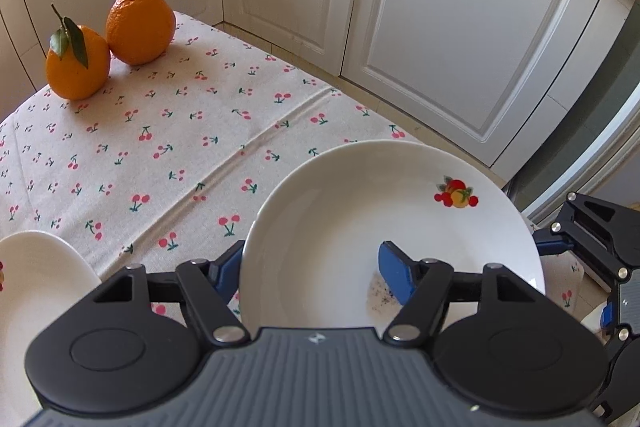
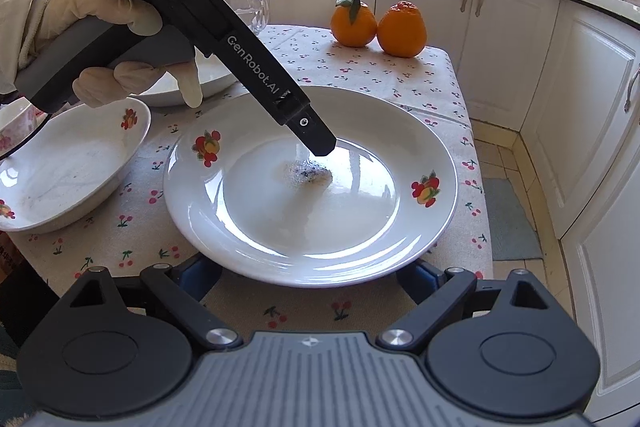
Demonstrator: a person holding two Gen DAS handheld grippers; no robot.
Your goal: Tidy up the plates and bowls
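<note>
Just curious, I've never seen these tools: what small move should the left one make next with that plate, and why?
Probably close the left gripper on the plate rim. Its jaws stand open, one blue finger inside the plate and the other outside the rim, so nothing is gripped yet.

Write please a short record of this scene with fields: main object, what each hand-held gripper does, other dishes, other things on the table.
main object: white plate with fruit prints and a dark smudge at its centre
left hand-held gripper: open, straddling the plate's rim, one finger inside, one outside
right hand-held gripper: open, fingers mostly hidden under the plate's near edge
other dishes: oval white bowl left of the plate; another white dish behind the left gripper
fruit: two oranges touching, at the far table edge
cover: cherry-print tablecloth
</note>
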